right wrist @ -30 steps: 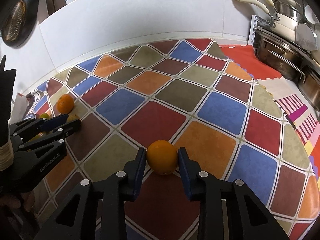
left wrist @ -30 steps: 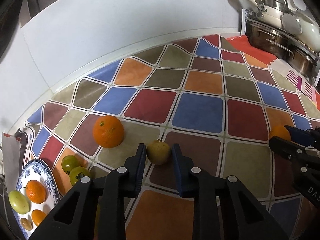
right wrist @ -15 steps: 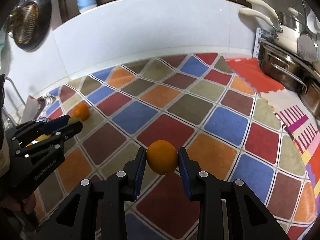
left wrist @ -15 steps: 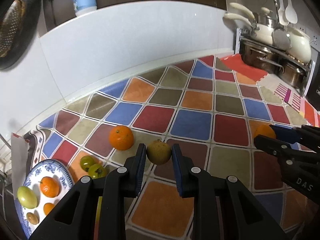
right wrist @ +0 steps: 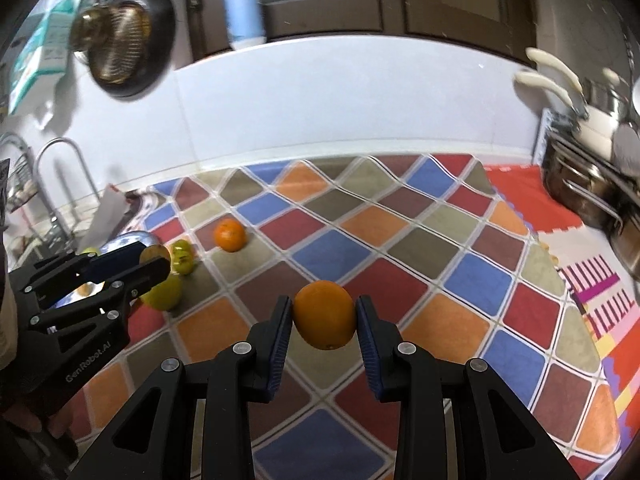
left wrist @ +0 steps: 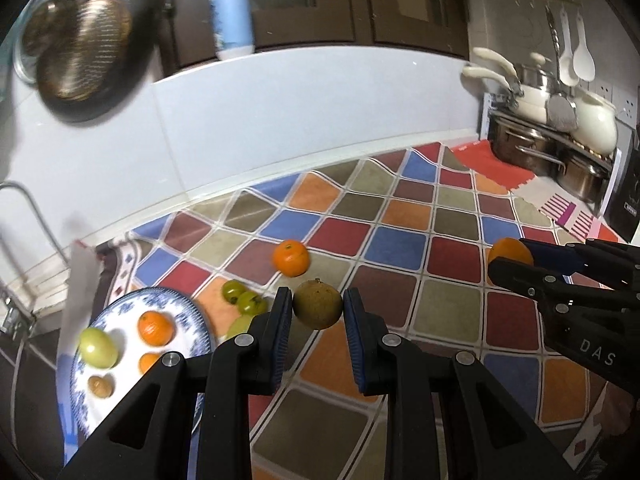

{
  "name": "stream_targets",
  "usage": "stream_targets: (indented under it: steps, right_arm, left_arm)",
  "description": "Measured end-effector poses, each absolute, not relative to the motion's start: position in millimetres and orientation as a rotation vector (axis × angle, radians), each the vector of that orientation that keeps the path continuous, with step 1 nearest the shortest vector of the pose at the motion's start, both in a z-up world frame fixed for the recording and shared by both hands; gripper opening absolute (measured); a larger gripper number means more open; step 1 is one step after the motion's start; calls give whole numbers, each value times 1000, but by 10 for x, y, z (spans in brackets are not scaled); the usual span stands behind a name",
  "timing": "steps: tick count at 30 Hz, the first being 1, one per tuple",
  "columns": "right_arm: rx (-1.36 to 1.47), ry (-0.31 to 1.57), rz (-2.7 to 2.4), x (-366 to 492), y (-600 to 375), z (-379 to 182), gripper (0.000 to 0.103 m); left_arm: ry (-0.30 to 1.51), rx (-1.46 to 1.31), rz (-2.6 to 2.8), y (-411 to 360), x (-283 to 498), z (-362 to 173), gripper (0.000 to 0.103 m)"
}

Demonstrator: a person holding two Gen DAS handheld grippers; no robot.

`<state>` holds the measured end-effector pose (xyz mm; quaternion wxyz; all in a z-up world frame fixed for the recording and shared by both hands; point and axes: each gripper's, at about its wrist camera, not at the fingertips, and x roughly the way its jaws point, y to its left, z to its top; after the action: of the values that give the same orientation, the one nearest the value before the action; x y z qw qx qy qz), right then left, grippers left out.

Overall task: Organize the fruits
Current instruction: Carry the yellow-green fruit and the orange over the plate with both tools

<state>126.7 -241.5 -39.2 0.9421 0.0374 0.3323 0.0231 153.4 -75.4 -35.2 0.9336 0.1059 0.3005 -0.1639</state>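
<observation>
My left gripper (left wrist: 316, 314) is shut on a brownish-green round fruit (left wrist: 318, 303) and holds it above the checkered cloth. My right gripper (right wrist: 324, 318) is shut on an orange (right wrist: 325, 314), also lifted; it shows at the right of the left wrist view (left wrist: 510, 254). A blue-and-white plate (left wrist: 192, 312) at the lower left holds a green fruit (left wrist: 98, 347), small oranges (left wrist: 156, 327) and a brown nut. On the cloth lie an orange (left wrist: 291, 257) and green tomatoes (left wrist: 244, 298).
A colourful checkered cloth (left wrist: 400, 240) covers the counter up to a white backsplash. Steel pots (left wrist: 532, 148) and white cookware stand at the back right. A pan (left wrist: 80, 56) and a bottle (left wrist: 232, 20) are up on the wall side. A sink tap (right wrist: 60, 184) is at the left.
Both grippers have risen from the cloth with their fruits held. The views now tilt upward, so the cloth looks farther away and more of the wall and cabinets shows.
</observation>
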Motion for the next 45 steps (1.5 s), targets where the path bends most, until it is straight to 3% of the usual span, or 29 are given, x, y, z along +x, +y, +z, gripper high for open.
stream_targets:
  steps: [22,45]
  right_arm:
    - [-12,612,300,955,-1529,-164,34]
    - [-90,593,471,1120,-549,-101,34]
  left_arm:
    - [572,147,-136,101,897,-124,27]
    - [603,96,-25,953,879,-212,27]
